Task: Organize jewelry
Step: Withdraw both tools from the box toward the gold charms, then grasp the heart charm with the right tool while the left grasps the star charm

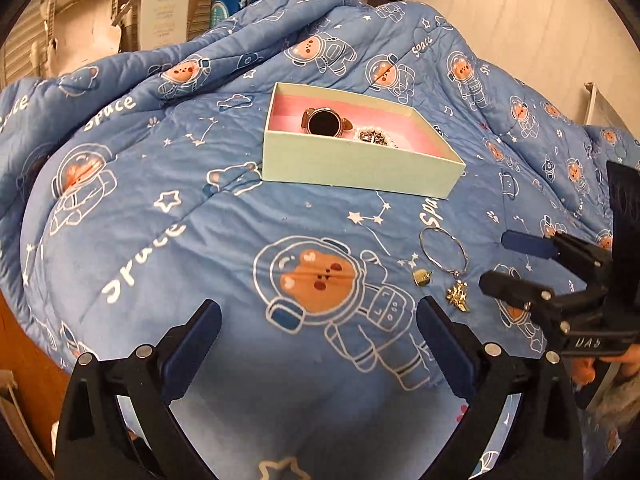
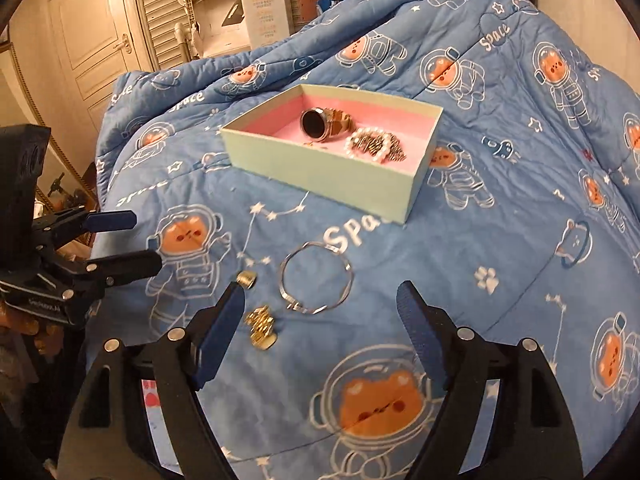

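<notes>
— Grippers?
— Left gripper (image 1: 318, 344) spread wide, nothing between; right gripper (image 2: 320, 332) apart too, empty.
— Jewelry?
— Watch (image 2: 320, 122) and pearl bracelet (image 2: 370, 145) inside the pale green box (image 2: 320, 172), centre frame. Bangle (image 2: 316, 284), gold charm (image 2: 262, 326), small gold ring (image 2: 247, 279) lower centre on the quilt (image 2: 500, 240) — just ahead of the right fingers.

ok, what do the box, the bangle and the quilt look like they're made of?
Box: likely matte cardboard, pale green outside, with thin stiff walls and a pink lining. Bangle: silver-toned metal, polished, a thin rigid hoop with bright glints; plating or solid can't be told. Quilt: soft printed fabric, padded, shown by stitched seams and puffy folds.
</notes>
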The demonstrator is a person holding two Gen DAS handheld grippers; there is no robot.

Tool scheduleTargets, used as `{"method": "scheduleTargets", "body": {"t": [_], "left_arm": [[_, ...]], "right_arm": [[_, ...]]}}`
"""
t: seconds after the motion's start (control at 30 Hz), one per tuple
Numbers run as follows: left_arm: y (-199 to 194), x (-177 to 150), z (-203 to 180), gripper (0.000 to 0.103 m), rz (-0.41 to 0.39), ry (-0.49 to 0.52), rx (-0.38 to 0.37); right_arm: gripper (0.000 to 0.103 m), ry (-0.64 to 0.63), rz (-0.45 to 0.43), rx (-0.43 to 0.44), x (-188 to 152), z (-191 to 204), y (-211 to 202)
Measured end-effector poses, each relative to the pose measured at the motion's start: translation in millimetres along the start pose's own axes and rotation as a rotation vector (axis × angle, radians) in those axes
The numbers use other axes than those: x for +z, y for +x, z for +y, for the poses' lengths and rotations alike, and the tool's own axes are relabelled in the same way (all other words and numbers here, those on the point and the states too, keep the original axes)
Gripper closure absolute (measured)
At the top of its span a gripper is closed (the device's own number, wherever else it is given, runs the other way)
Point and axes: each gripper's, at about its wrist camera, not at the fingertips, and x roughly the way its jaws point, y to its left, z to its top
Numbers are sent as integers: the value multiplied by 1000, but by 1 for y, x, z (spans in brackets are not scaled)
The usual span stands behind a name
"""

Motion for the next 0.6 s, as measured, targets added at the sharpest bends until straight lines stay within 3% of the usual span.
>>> {"method": "scheduleTargets", "body": {"t": [0.07, 0.13, 0.23, 0.5, 0.6], "left_arm": [[-3, -8, -3, 7, -4, -13, 8], [-5, -14, -5, 7, -6, -15, 19], [-6, -20, -8, 7, -9, -15, 25], [-8, -26, -21, 9, -19, 13, 12], [-7, -26, -24, 10, -17, 17, 4]], "right_arm": [[29, -12, -2, 16, -10, 9, -2], [42, -34, 11, 26, -17, 17, 1], [54, -48, 26, 32, -20, 22, 7], [71, -62, 47, 49, -19, 23, 21], [82, -75, 43, 59, -21, 24, 21]]}}
